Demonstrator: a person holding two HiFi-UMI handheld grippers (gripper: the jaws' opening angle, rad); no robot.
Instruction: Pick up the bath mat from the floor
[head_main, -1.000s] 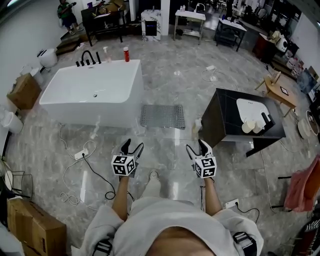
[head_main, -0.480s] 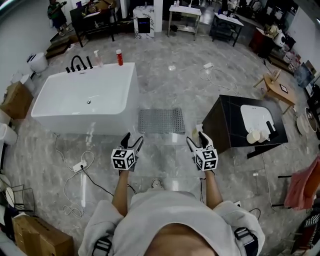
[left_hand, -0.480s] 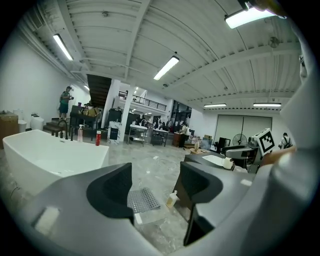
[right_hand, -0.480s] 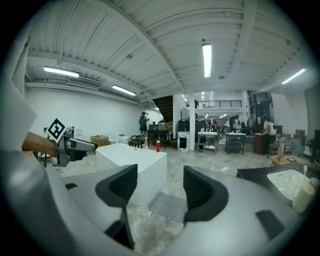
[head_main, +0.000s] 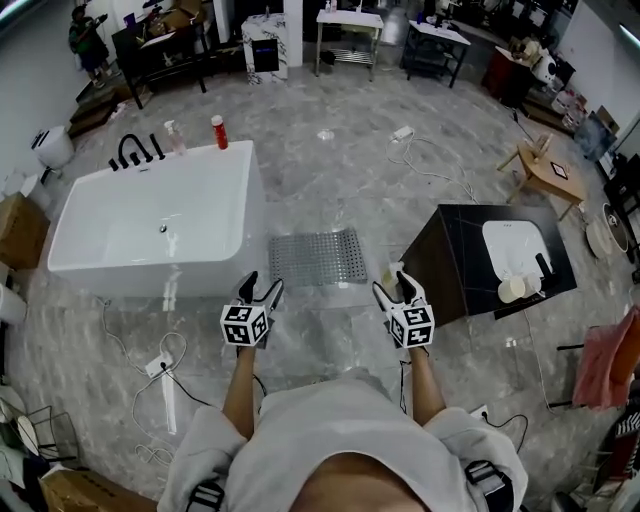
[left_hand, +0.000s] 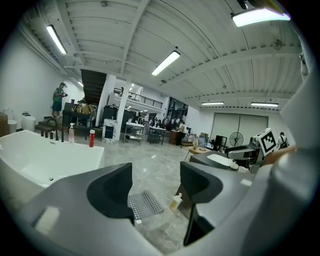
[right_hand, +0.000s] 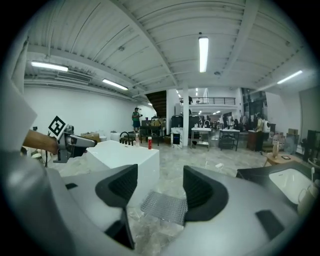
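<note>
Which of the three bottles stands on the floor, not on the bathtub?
The pale bottle beside the black cabinet; the red bottle and the clear pump bottle stand on the bathtub rim.

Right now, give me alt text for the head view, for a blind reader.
The left gripper and right gripper, both open and empty, hover over a marble floor, with the grey perforated bath mat lying flat ahead between them. A white bathtub stands left of the mat, a black vanity right.
</note>
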